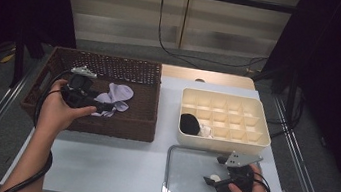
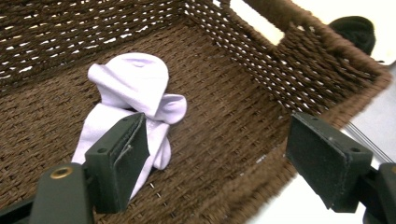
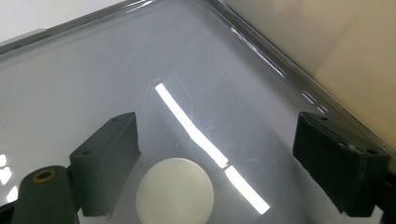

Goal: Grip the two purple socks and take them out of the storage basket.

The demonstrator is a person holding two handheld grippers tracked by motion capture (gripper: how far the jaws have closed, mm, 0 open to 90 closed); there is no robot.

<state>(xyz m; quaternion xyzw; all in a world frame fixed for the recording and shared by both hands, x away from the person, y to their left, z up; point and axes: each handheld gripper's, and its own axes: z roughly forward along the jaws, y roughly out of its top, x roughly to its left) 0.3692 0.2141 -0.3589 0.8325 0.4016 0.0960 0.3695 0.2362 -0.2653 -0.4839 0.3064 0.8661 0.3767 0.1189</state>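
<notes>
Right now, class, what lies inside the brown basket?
A pale lilac sock lies crumpled on the basket floor, with the open left gripper over it. What lies beneath the sock is covered. The basket's near wall hides part of the floor in the high view.

Black item [image 2: 354, 31] cut by edge; white disc [image 3: 175, 191] cut by bottom edge.

No readable text, labels, brands, numbers or signs anywhere.

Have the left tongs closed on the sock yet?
No, the left tongs stand wide open over the basket, with one jaw beside the white sock and nothing clamped between them.
</notes>
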